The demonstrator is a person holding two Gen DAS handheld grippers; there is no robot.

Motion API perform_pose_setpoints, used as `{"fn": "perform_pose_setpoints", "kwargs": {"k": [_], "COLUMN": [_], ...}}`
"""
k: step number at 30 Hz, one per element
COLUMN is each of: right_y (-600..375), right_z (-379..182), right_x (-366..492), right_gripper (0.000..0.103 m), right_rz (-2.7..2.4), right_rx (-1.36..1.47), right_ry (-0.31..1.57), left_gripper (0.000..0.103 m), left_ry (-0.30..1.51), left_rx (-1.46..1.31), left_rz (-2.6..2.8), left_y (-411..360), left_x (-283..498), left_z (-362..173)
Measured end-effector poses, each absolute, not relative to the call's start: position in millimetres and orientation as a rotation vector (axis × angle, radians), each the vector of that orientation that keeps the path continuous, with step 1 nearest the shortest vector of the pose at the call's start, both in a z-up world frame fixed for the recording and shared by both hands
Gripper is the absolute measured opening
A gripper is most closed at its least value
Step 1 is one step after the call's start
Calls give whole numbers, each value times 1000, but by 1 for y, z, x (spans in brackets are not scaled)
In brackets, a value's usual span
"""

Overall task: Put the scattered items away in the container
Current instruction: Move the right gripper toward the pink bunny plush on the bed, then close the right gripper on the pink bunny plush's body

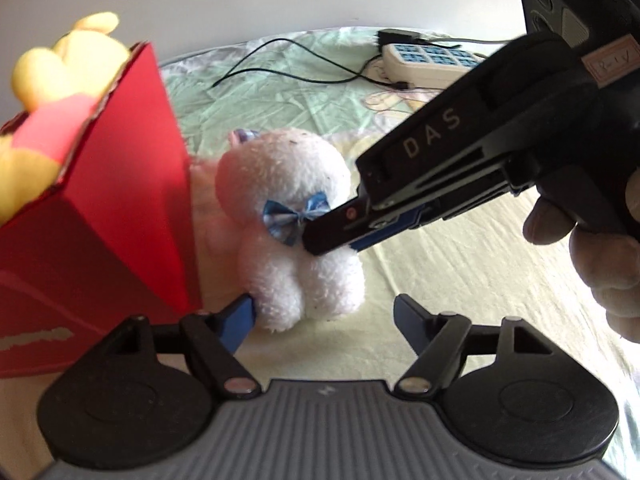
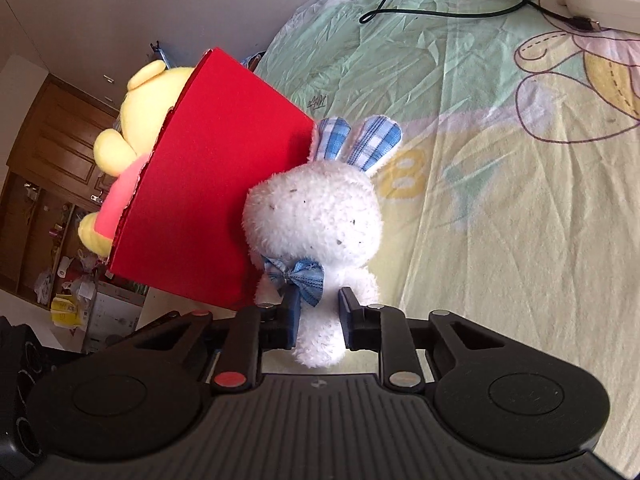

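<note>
Jaws of right gripper (image 2: pixel 318 316) clamped on rabbit's (image 2: pixel 316 220) body, under the bow. Left gripper (image 1: pixel 324 316) spread wide, one finger (image 1: pixel 242 320) brushing the rabbit's foot, nothing held. Rabbit upright on bed (image 2: pixel 500 220), touching red box (image 2: pixel 216 184); yellow bear (image 2: pixel 132 128) already inside. Step: grasp made. Next, likely: lift clear of rim, drop in. Legible: "DAS" on right gripper's body.

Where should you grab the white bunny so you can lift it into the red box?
Grab the white bunny round its soft, narrow body, just under the blue bow, coming from the open side away from the red box it leans on. The right gripper is pinching it there. The head is too wide and round. The left gripper stands open by its feet.
</note>
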State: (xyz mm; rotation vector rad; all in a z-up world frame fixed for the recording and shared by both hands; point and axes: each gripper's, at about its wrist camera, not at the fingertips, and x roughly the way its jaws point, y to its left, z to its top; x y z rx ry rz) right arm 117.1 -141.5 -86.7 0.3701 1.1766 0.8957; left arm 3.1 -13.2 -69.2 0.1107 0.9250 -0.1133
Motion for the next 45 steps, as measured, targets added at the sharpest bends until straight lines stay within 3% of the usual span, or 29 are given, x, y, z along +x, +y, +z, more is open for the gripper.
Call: {"fn": "perform_pose_setpoints", "kwargs": {"k": [6, 11, 13, 17, 21, 28, 32, 36, 45], "right_y": [-181, -198, -201, -192, -163, -133, -121, -136, -175], "right_z": [-87, -88, -81, -60, -50, -75, -95, -94, -89], "right_x": [101, 94, 100, 112, 131, 162, 165, 162, 151], "right_gripper": [1, 14, 29, 39, 59, 61, 60, 55, 58], "right_rz": [835, 796, 791, 830, 849, 882, 900, 943, 936], "right_rx": [405, 439, 473, 476, 404, 514, 536, 525, 495], "right_ry": [1195, 1181, 1142, 1073, 1041, 1106, 1184, 1188, 1200], "left_gripper": [80, 80, 83, 87, 90, 96, 90, 93, 96], "left_ry": [921, 891, 883, 888, 906, 941, 963, 952, 955], "left_rx": [162, 189, 161, 52, -46, -57, -96, -90, -47], "left_rz": [-275, -318, -298, -233, -151, -81, -121, -205, -361], "left_y": [-43, -42, -34, -10, 2, 4, 3, -10, -22], "left_x": [-15, -25, -31, -17, 2, 23, 28, 24, 5], "left_z": [-65, -53, -43, -37, -41, -61, -68, -65, -60]}}
